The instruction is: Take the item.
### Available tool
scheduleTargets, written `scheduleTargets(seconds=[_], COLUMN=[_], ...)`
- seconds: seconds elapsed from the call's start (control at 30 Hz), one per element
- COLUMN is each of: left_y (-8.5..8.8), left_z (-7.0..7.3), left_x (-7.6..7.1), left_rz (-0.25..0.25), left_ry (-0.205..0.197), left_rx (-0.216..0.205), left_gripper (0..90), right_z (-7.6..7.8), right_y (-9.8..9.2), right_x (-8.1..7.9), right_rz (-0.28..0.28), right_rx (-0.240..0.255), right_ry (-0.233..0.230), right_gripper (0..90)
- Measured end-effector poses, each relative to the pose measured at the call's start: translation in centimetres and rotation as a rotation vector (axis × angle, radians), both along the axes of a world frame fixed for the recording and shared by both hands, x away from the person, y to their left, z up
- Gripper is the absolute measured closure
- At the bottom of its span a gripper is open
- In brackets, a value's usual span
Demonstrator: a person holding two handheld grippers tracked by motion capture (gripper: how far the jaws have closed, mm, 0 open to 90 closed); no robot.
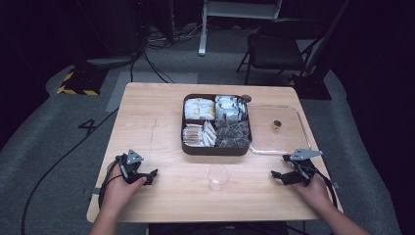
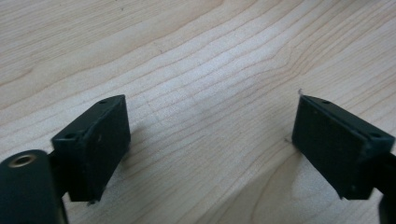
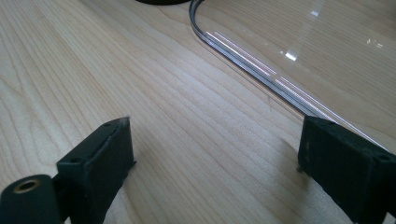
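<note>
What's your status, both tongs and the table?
Left tongs open, empty, resting near table edge. Right tongs open, empty, beside clear lid. Cup upright between them; box behind it, uncovered. Nothing in the way.

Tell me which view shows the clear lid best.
The high view: the clear lid lies flat right of the brown tray, its whole outline visible, a small knob at centre. The right gripper view catches its near rounded corner and rim. The left gripper view looks at bare wood.

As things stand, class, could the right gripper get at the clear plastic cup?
Probably yes: the right gripper is open, and bare table lies between it and the cup.
</note>
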State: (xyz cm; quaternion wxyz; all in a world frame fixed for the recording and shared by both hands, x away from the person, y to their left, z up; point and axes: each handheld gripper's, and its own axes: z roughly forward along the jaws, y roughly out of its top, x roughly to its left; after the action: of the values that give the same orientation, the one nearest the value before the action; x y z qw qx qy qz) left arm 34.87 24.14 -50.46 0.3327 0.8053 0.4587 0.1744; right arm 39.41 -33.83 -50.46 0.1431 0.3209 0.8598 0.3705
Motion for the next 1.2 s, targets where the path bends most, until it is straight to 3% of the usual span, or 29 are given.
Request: scheduleTargets(seconds=[0.17,0.33,0.5,0.57,0.6,0.73,0.87,1.03,1.2], left_y=[0.2,0.5,0.7,0.6,0.6,0.5,0.1,-0.5,-1.2], left_z=[0.4,1.6,3.7,4.1,5.1,6.3,7.7,8.5,9.0], left_x=[0.1,0.2,0.7,0.9,1.3,1.7,2.3,2.7,3.4], left_rz=[-0.011,-0.037,-0.069,-0.074,-0.082,-0.098,-0.111,-0.132,-0.174], left_ry=[0.013,0.036,0.014,0.011,-0.005,-0.016,-0.032,-0.055,-0.066], left_rx=[0.004,-0.048,-0.057,-0.053,-0.023,-0.030,-0.056,-0.090,-0.159], left_gripper=[27.6,28.9,31.3,31.3,31.3,31.6,32.3,33.2,37.7], right_z=[0.0,0.0,0.0,0.0,0.0,0.0,0.0,0.0,0.0], right_y=[0.1,0.1,0.1,0.1,0.1,0.1,0.1,0.1,0.0], right_x=[-0.1,-0.1,-0.1,-0.1,-0.2,-0.2,-0.2,-0.2,-0.2], right_rz=[-0.013,-0.013,-0.015,-0.015,-0.017,-0.017,-0.016,-0.017,-0.016], right_rx=[0.004,0.003,0.004,0.004,0.005,0.005,0.005,0.005,0.004], right_ry=[0.002,0.001,0.000,0.000,0.000,0.000,0.000,0.000,-0.002], right_gripper=[10.5,10.6,11.0,11.1,11.4,11.4,11.5,11.5,12.1])
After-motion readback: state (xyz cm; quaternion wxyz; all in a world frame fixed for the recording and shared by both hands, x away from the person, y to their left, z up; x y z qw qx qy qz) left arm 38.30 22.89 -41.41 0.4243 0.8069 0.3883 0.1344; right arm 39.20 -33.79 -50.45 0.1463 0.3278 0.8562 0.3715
